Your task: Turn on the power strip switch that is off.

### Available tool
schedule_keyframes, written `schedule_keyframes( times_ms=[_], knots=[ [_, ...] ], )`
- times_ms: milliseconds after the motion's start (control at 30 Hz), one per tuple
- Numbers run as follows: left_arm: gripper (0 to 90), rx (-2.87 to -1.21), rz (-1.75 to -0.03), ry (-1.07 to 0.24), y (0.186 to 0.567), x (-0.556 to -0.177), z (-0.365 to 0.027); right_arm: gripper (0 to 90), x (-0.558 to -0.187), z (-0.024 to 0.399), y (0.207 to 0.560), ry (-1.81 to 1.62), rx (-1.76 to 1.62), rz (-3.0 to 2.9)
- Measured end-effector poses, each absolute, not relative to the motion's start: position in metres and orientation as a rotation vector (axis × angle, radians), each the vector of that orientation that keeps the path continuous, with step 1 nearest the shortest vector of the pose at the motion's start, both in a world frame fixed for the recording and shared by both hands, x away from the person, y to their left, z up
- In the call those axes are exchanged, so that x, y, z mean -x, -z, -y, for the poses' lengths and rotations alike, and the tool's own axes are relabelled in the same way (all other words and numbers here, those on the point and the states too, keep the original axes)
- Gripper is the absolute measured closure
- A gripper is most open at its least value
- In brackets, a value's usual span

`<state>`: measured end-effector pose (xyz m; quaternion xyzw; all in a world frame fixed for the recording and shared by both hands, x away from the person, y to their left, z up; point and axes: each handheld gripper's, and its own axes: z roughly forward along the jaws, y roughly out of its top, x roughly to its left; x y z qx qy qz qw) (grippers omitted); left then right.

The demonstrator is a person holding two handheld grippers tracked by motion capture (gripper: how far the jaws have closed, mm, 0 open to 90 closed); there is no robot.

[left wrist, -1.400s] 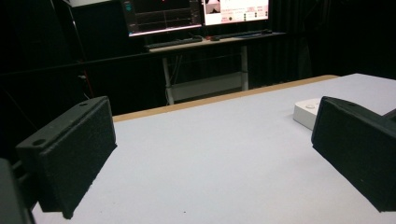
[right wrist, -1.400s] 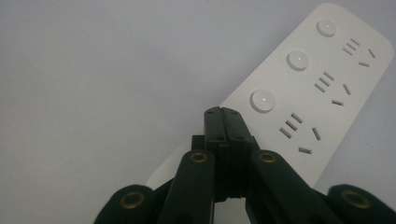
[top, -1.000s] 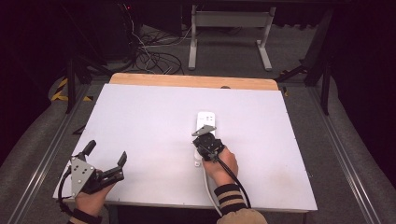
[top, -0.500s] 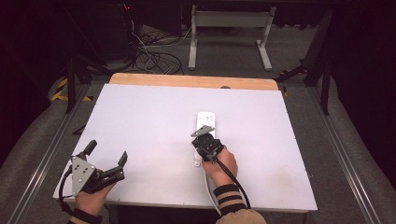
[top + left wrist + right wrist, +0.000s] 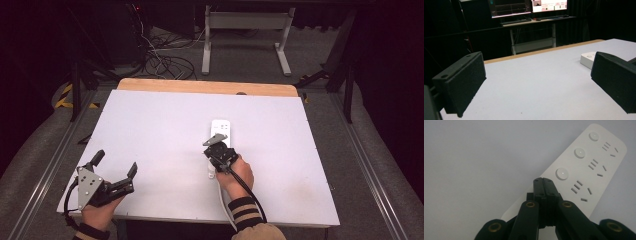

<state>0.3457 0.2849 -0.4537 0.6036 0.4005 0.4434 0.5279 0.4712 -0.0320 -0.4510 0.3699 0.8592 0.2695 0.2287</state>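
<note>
Hovering over the white power strip [image 5: 584, 167], the right gripper [image 5: 220, 147] has its jaws pressed flat together with nothing between them, tips poised just short of the nearest of three round switch buttons [image 5: 562, 173]. Strip lies flat on the white table top [image 5: 150, 130], lengthwise away from the person, slightly right of table centre; its cord [image 5: 220, 192] trails back under the right hand [image 5: 237, 172] toward the near edge. Judgement: work looks like pressing a switch with the closed jaw tips; approach made, contact not yet visible, all three buttons look alike, so no press can be confirmed. Left gripper [image 5: 114, 175] rests well left of the strip near the near-left corner, jaws spread wide, holding nothing. Bare surface lies on every side of the strip; wooden strip of tabletop [image 5: 205, 86] runs beyond it along the far edge. Floor cables [image 5: 160, 62] and a desk frame [image 5: 245, 35] sit farther off, clear of the work.
</note>
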Motion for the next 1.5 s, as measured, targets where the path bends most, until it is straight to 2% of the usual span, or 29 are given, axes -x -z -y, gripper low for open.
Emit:
schedule_keyframes(
  times_ms=[367,500,600,700,1033,1300,1500],
  knots=[
    [0.3,-1.446,-0.954,-1.064,0.454,-0.346,-0.284,90.0,-0.470,0.034,0.451,-0.757,-1.017,-2.367],
    [0.4,-1.442,-0.951,-1.066,0.454,-0.346,-0.285,90.0,-0.465,0.041,0.447,-0.894,-0.957,-2.278],
    [0.4,-1.432,-0.959,-1.062,0.454,-0.347,-0.286,90.0,-0.456,0.066,0.433,-1.150,-0.932,-2.092],
    [0.4,-1.426,-0.953,-1.067,0.454,-0.346,-0.286,90.0,-0.453,0.083,0.427,-1.241,-0.917,-2.009],
    [0.7,-1.418,-0.963,-1.080,0.454,-0.346,-0.287,90.0,-0.419,0.186,0.401,-1.512,-0.822,-1.667],
    [0.7,-1.388,-0.969,-1.092,0.451,-0.345,-0.288,90.0,-0.387,0.253,0.417,-1.668,-0.832,-1.443],
    [0.8,-1.382,-0.959,-1.109,0.451,-0.344,-0.288,90.0,-0.384,0.265,0.430,-1.635,-0.870,-1.379]
  ],
)
